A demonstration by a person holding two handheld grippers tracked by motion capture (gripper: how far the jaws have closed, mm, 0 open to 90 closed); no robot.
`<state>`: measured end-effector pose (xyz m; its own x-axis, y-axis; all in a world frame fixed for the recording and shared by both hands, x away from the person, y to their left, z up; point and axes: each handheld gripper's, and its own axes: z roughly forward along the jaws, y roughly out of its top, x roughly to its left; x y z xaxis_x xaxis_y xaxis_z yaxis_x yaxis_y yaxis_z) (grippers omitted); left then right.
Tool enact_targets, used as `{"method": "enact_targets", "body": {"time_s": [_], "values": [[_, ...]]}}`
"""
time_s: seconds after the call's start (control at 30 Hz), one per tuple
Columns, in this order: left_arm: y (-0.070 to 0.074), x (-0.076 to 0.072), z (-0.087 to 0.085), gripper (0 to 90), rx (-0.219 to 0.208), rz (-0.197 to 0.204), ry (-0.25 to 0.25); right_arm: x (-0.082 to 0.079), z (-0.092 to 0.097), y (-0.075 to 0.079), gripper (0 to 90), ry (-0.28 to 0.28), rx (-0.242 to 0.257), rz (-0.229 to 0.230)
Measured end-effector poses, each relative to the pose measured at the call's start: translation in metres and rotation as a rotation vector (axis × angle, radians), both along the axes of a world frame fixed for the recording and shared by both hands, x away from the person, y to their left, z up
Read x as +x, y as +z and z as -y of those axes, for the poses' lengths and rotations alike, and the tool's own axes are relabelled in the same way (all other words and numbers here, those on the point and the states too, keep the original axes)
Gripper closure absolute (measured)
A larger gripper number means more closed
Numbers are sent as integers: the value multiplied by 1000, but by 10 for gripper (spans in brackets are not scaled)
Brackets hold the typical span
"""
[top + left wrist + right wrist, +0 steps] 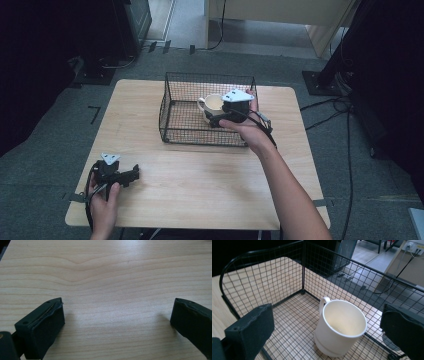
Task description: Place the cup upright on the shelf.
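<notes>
A black wire basket [170,107] stands on the far middle of the wooden table [200,185]. Inside it, near its right end, a cream mug [212,104] stands upright and empty. My right gripper [219,119] hangs over the basket just beside the mug, open. In the right gripper view the mug [340,326] sits below and between the wide-apart jaws of that gripper [327,315], untouched, its handle toward the basket's far corner [302,291]. My left gripper [131,175] rests at the table's front left corner. It [117,310] is open over bare wood [100,270].
Grey floor surrounds the table, with cables [330,107] trailing at the right. Dark equipment stands [100,65] rise at the back left and right. A pale cabinet [280,20] stands behind the table.
</notes>
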<state>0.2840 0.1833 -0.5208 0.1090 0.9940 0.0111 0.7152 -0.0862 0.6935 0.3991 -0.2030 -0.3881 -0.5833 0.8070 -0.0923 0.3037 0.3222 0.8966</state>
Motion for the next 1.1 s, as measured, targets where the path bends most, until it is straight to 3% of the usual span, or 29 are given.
{"method": "enact_targets", "body": {"time_s": [0.4,0.53,0.63,0.77,0.87,1.1], "values": [[0,0,0,0,-1,3,1,-28,16,0,0,-9,3,8],[0,0,0,0,-1,1,0,-39,21,0,0,-5,-30,12],[0,0,0,0,-1,2,1,-48,25,1,0,4,-2,15],[0,0,0,0,-1,2,1,-59,30,-3,0,10,-16,18],[0,0,0,0,-1,2,1,-68,34,-6,0,21,7,12],[0,0,0,0,-1,1,1,-86,43,-14,0,23,4,3]]}}
